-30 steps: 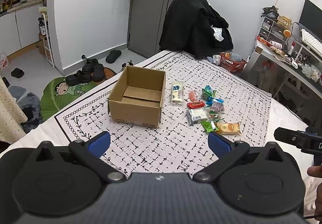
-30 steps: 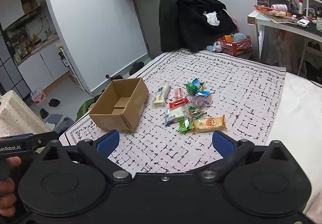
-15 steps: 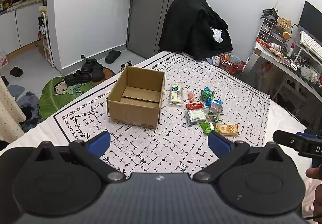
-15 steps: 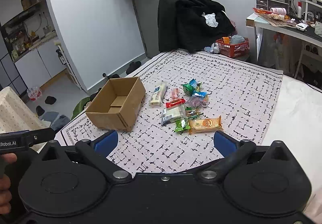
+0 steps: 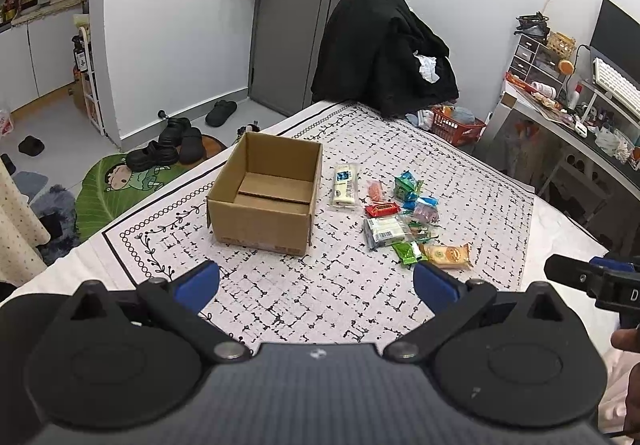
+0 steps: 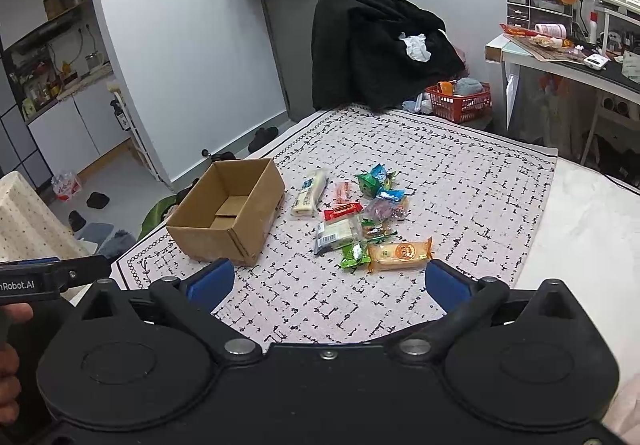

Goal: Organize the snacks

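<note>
An open cardboard box (image 5: 266,193) (image 6: 228,214) stands empty on a patterned cloth (image 5: 320,297). To its right lies a pile of several wrapped snacks (image 5: 400,219) (image 6: 360,221), among them a long white pack (image 5: 345,191), a red bar (image 5: 382,209) and an orange-wrapped cake (image 5: 446,255) (image 6: 400,252). My left gripper (image 5: 316,281) hovers open at the near edge of the cloth, well short of box and snacks. My right gripper (image 6: 326,279) is open too, just before the orange cake, holding nothing.
A chair draped in black clothes (image 5: 384,53) stands past the far end of the cloth, with a red basket (image 5: 456,125) beside it. A cluttered desk (image 5: 580,117) runs along the right. Shoes (image 5: 168,149) and a green mat (image 5: 116,185) lie on the floor at left.
Both grippers have pulled back and risen slightly, so box and snacks sit a little farther off in both views. Jaws stay wide; nothing on the cloth has moved.
</note>
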Tool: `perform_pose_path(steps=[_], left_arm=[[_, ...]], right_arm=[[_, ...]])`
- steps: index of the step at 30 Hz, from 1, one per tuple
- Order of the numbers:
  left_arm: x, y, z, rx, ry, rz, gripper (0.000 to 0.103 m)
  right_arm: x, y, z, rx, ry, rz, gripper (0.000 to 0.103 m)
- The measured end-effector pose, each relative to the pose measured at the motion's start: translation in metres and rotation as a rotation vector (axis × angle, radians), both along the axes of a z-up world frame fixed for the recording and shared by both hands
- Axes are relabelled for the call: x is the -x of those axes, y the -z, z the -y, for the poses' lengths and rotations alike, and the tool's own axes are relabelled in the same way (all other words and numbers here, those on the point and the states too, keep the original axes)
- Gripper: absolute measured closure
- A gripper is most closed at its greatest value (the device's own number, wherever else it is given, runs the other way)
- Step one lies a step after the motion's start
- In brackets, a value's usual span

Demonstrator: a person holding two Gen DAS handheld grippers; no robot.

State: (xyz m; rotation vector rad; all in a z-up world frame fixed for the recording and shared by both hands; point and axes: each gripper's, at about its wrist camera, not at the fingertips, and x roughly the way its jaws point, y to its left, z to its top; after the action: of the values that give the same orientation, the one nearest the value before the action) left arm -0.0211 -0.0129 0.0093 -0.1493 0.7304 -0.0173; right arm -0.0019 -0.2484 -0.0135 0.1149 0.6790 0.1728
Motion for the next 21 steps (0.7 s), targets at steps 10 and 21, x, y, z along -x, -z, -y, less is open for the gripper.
perform_pose_path(steps=[10, 21], left_arm=[[-0.001, 0.001, -0.004, 0.006, -0.005, 0.001, 0.0], [-0.01, 0.006, 0.0, 0.011, -0.006, -0.007, 0.0]], right_arm=[[-0.004, 0.001, -0.001, 0.009, 0.0, 0.0, 0.0], [-0.01, 0.007, 0.004, 0.01, 0.003, -0.009, 0.0]])
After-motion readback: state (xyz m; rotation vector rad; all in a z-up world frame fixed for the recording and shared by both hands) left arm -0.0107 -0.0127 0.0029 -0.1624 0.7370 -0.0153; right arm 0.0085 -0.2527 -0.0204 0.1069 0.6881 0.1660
